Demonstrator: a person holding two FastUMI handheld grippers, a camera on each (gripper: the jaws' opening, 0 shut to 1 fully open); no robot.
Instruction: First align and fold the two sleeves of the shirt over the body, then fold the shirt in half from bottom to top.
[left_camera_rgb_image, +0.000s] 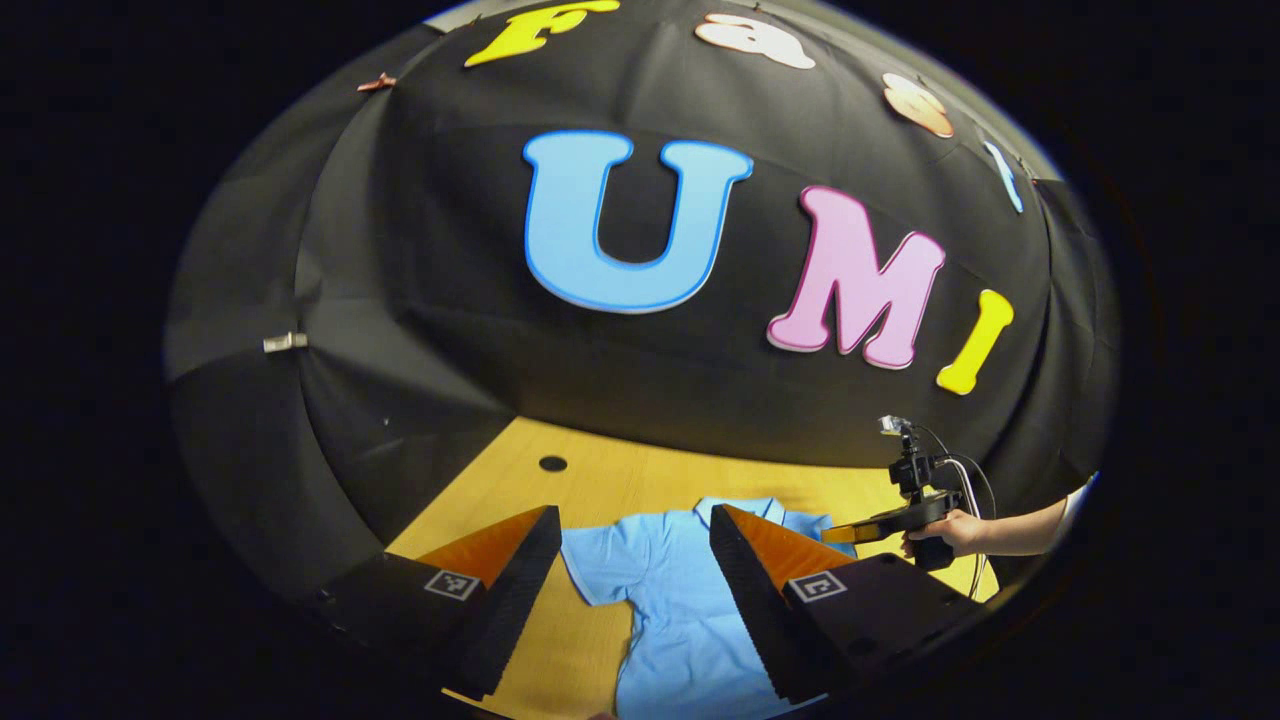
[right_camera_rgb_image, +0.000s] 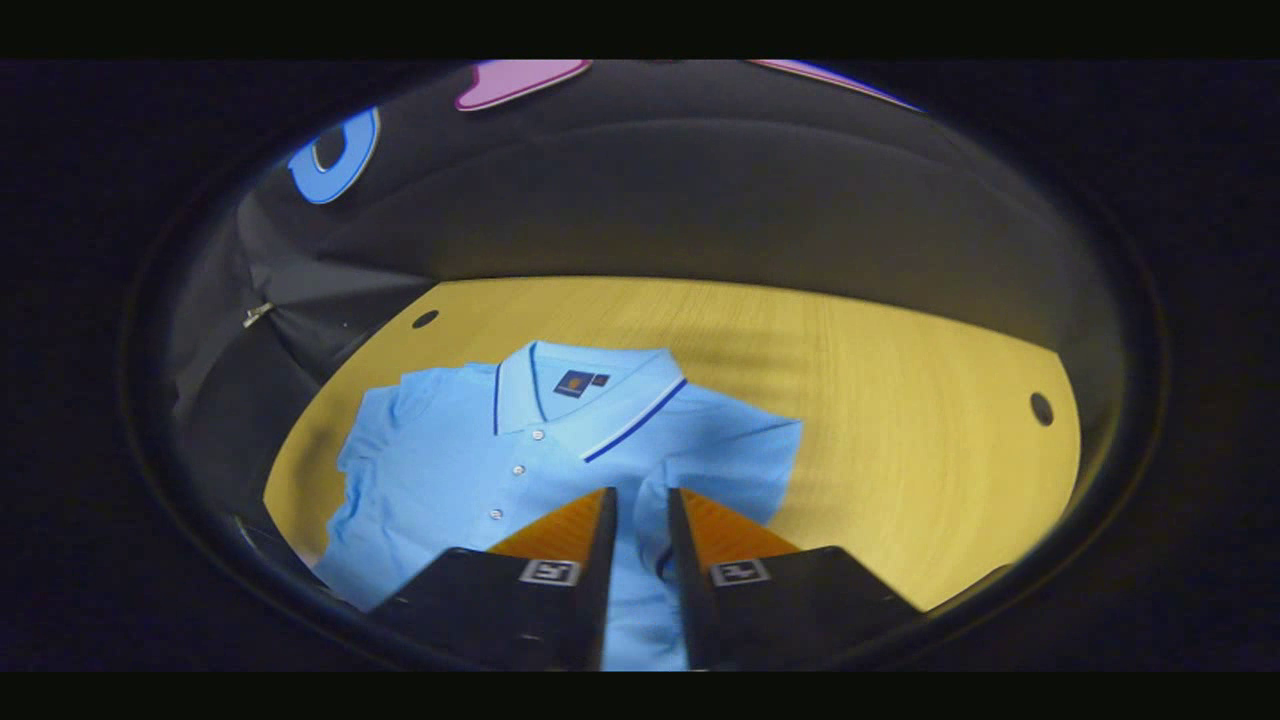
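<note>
Light-blue cotton polo shirt (right_camera_rgb_image: 470, 470) lies flat on yellow wooden table (right_camera_rgb_image: 900, 420). Left gripper (left_camera_rgb_image: 635, 525) hovers wide open, empty. Right gripper (right_camera_rgb_image: 640, 500) nearly closed, apparently gripping nothing.

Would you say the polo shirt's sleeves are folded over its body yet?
Partly, perhaps. The polo shirt lies face-up on the table; one sleeve is spread, the other looks tucked.
</note>
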